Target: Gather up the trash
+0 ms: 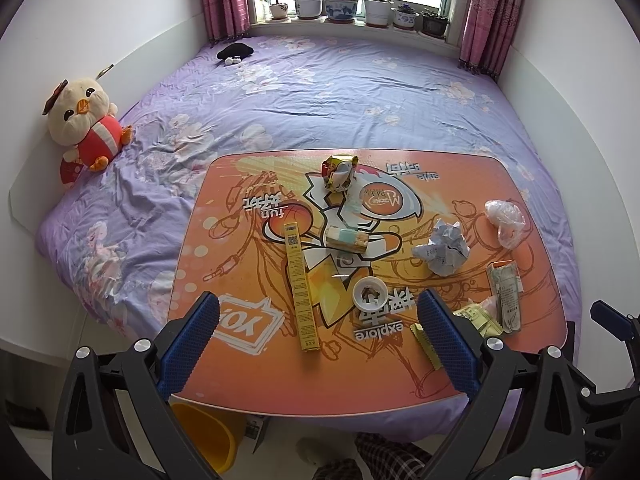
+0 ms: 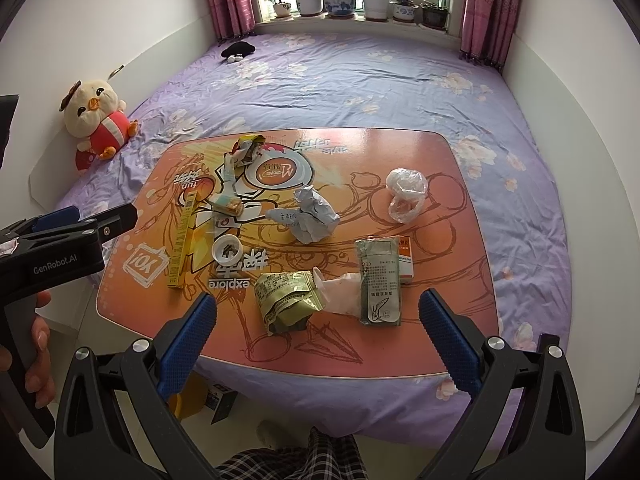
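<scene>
Right wrist view showed the right gripper (image 2: 318,320) spread wide and empty, the left gripper (image 1: 318,318) likewise. At its twelve o'clock a crumpled olive-green foil wrapper (image 2: 289,300) lay on the orange printed low table (image 2: 452,320), near the front edge: light, springy, likely best pinched across its bunched middle. Open tabletop lay toward five o'clock.

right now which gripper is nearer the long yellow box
Left. The left gripper hangs open right over the long yellow box's near end. The right gripper sits off to the box's right, above the crumpled green wrapper.
</scene>
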Demonstrator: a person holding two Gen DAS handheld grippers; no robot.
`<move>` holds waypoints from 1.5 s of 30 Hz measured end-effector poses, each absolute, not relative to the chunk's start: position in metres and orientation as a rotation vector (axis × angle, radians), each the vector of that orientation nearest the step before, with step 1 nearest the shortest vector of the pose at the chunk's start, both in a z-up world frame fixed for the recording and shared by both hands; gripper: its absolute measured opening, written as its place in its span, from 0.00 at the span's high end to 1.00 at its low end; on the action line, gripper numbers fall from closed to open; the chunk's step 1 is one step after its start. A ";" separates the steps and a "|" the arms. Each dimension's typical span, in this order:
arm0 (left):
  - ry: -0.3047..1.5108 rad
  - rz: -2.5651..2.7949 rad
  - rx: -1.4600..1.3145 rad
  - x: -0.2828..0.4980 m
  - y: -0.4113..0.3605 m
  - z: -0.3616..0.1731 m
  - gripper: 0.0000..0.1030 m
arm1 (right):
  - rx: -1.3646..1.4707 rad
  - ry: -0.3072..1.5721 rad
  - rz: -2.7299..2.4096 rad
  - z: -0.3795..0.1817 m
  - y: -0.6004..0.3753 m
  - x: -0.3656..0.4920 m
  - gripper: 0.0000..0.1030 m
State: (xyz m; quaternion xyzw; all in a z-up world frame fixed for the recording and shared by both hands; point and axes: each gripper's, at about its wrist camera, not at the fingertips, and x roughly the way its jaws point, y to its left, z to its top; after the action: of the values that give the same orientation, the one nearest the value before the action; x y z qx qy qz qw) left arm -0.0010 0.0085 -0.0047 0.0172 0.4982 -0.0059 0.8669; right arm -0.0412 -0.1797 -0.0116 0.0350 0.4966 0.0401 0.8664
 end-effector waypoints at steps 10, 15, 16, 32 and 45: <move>1.041 -0.007 0.044 -0.002 0.011 -0.002 0.05 | 0.073 1.040 0.090 -0.011 -0.179 -0.043 0.03; 1.044 -0.007 0.048 -0.002 0.010 -0.001 0.05 | 0.074 1.040 0.093 -0.011 -0.178 -0.043 0.03; 1.044 -0.006 0.049 -0.002 0.010 -0.001 0.05 | 0.074 1.041 0.093 -0.011 -0.178 -0.043 0.03; 1.075 0.000 0.043 -0.001 0.012 -0.012 0.05 | 0.074 1.041 0.105 -0.011 -0.176 -0.046 0.03; 1.138 -0.025 -0.028 -0.030 0.028 -0.069 0.05 | 0.129 0.996 0.083 -0.049 -0.222 -0.062 0.03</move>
State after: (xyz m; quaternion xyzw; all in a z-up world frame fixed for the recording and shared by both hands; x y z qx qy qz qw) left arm -0.0304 0.0283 -0.0694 -0.0133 0.5389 -0.0118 0.8422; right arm -0.0615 -0.2222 -0.0488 0.0617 0.4770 0.0398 0.8758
